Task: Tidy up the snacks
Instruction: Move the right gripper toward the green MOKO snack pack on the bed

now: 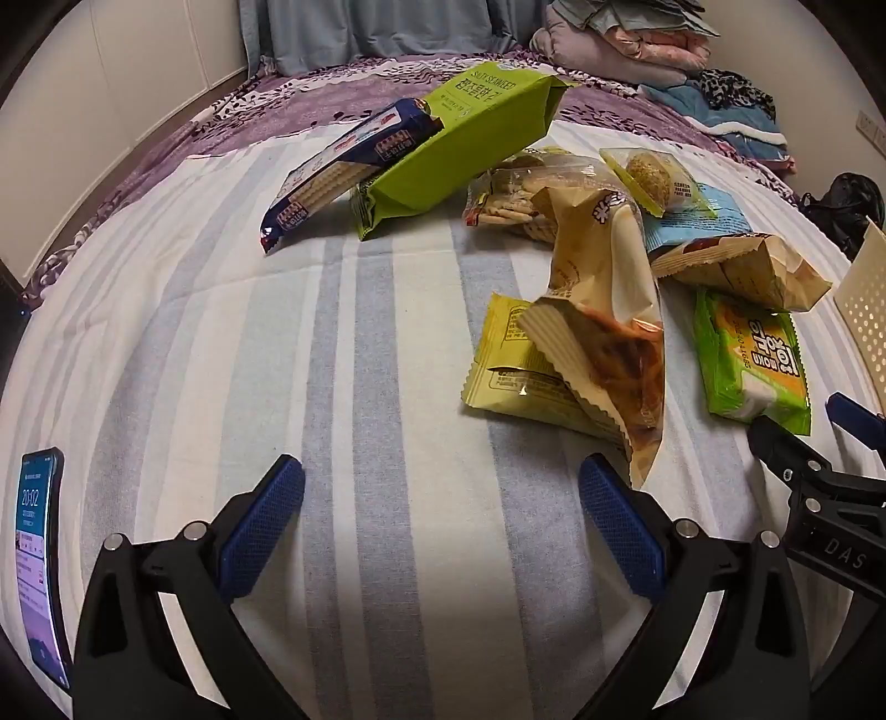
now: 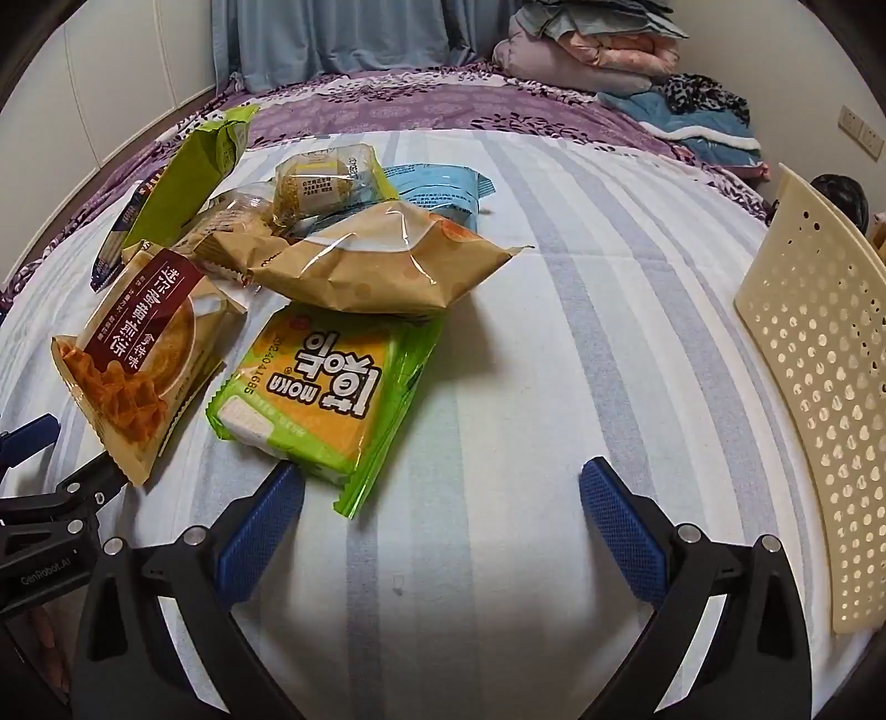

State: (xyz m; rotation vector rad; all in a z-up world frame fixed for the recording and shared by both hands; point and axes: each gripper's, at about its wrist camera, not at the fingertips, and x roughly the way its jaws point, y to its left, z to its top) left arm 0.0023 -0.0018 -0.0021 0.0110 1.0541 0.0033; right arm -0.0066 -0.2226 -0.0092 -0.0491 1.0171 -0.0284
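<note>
L tongs (image 1: pixel 441 520) & R tongs (image 2: pixel 441 520) agape, empty; perforated basket (image 2: pixel 819 387) beside snack pile (image 2: pixel 310 288).

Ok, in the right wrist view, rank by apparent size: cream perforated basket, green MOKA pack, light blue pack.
1. cream perforated basket, partly cut off
2. green MOKA pack
3. light blue pack, farther away and partly covered, so its true size is unsure

The bed (image 1: pixel 387 554) carries a striped white, grey and blue sheet (image 2: pixel 526 387), with a purple floral cover (image 1: pixel 332 94) beyond it; a loose heap of snack packets lies on the sheet: a lime-green seaweed bag (image 1: pixel 459 149) with a navy wafer pack (image 1: pixel 343 171) leaning on it; a green Moka packet (image 2: pixel 321 387); a tan chip bag (image 2: pixel 382 266); a cream perforated basket (image 2: pixel 819 387) stands at the right; a phone (image 1: pixel 39 559) lies at the left edge; folded bedding (image 2: pixel 587 50) sits at the far end.
</note>
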